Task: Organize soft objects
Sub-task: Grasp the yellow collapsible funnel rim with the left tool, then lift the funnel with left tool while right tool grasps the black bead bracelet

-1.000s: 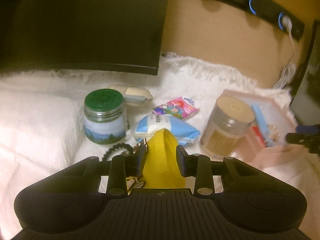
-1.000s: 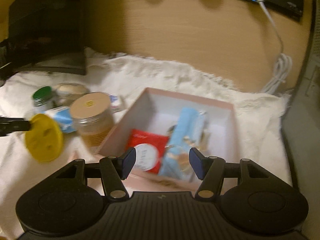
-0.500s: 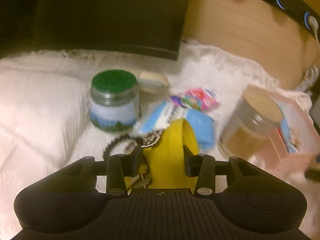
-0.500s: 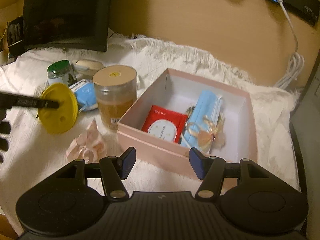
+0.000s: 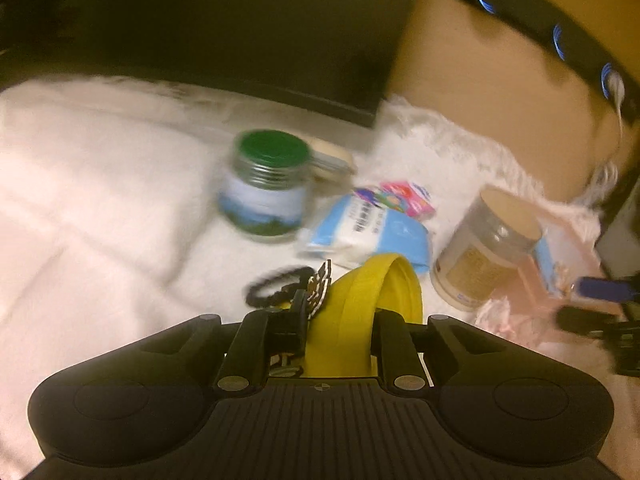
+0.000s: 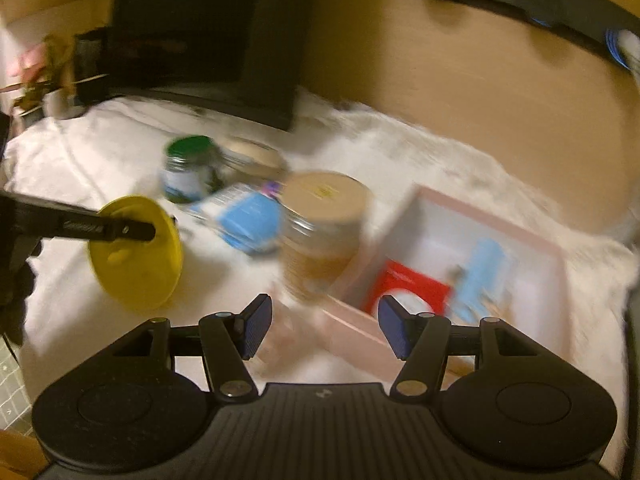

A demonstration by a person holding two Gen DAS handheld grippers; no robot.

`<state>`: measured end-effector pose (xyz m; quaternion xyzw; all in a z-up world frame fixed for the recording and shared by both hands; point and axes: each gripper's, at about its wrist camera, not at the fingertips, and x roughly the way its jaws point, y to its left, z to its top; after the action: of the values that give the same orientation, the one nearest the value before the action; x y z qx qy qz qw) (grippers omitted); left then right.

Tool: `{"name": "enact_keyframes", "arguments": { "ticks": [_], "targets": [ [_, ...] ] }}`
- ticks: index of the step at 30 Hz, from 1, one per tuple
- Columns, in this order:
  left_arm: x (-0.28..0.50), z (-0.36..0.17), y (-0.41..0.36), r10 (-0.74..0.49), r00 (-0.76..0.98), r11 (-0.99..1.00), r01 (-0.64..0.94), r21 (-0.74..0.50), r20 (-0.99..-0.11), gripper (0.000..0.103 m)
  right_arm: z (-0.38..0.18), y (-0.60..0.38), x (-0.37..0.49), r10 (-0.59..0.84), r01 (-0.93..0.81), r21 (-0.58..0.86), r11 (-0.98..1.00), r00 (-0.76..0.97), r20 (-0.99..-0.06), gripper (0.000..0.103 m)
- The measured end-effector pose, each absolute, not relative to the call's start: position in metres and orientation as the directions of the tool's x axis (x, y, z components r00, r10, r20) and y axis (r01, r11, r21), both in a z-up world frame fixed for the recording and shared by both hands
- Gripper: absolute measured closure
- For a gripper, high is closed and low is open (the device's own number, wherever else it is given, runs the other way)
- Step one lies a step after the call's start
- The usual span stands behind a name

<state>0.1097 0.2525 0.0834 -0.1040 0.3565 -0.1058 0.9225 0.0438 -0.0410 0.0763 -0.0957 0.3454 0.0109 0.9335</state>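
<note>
The yellow disc-shaped pouch (image 5: 362, 312) sits clamped edge-on between the fingers of my left gripper (image 5: 338, 318), lifted clear of the white fluffy cloth (image 5: 100, 200); from my right camera it shows as a round yellow face (image 6: 136, 254) at about 9 o'clock, with one black finger lying across it. A black coiled hair tie (image 5: 276, 290) and a small patterned charm (image 5: 320, 294) hang just beside the pouch at its 10 o'clock. My right gripper (image 6: 320, 326) hangs with its blue-padded jaws wide apart and nothing between them, low over the near wall of the pink box (image 6: 472, 220). In that box lie a red packet (image 6: 408, 286) and a light blue packet (image 6: 480, 276). Against the box's left side stands a jar with a tan lid (image 6: 324, 228), and at that jar's 9 o'clock lies a blue and white soft pack (image 6: 244, 216). Beyond the pack, toward 11 o'clock, stands a green-lidded jar (image 6: 188, 168), with a small beige case (image 6: 256, 156) just beside it. A crumpled pink tissue (image 5: 508, 318) lies near the box's front corner in my left view. Both views are blurred, so finer detail is lost.
</note>
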Motion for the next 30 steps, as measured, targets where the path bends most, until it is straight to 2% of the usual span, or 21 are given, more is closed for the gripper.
{"name": "enact_keyframes", "arguments": {
  "ticks": [3,8,12,15,17,19,23,25,30],
  "targets": [
    [0.091,0.099,0.284,-0.255,0.754,0.951,0.083,-0.297,-0.605,0.084,0.073,-0.008,0.067,0.039,-0.183,-0.148,0.972,0.747,-0.664,0.044],
    [0.070,0.111,0.327,-0.388,0.709,0.896,0.140,-0.422,-0.589,0.084,0.066,0.042,0.103,0.185,-0.331,-0.089,0.939,0.707,-0.682,0.044],
    [0.053,0.103,0.335,-0.302,0.682,0.942,0.104,-0.320,-0.666,0.084,0.058,0.067,0.135,0.249,-0.373,-0.021,0.928,0.659,-0.710,0.044],
    [0.045,0.097,0.355,-0.257,0.703,0.934,0.007,-0.356,-0.663,0.084,0.048,0.088,0.156,0.277,-0.415,-0.012,0.910,0.628,-0.728,0.044],
    [0.045,0.096,0.371,-0.223,0.722,0.927,-0.051,-0.372,-0.655,0.084,0.036,0.104,0.172,0.284,-0.420,0.010,0.907,0.596,-0.751,0.048],
    [0.051,0.098,0.383,-0.184,0.734,0.923,-0.101,-0.372,-0.654,0.084,0.020,0.119,0.191,0.272,-0.401,0.030,0.915,0.563,-0.781,0.063],
    [0.059,0.109,0.404,-0.117,0.759,0.922,-0.156,-0.353,-0.641,0.084,-0.011,0.139,0.208,0.232,-0.409,-0.004,0.912,0.525,-0.819,0.077],
    [0.067,0.116,0.409,-0.077,0.765,0.927,-0.181,-0.328,-0.640,0.084,-0.012,0.147,0.201,0.181,-0.425,-0.088,0.901,0.551,-0.814,0.096],
    [0.102,0.143,0.411,-0.022,0.804,0.939,-0.188,-0.288,-0.595,0.084,0.026,0.127,0.188,0.217,-0.402,-0.044,0.914,0.578,-0.787,0.097]
  ]
}}
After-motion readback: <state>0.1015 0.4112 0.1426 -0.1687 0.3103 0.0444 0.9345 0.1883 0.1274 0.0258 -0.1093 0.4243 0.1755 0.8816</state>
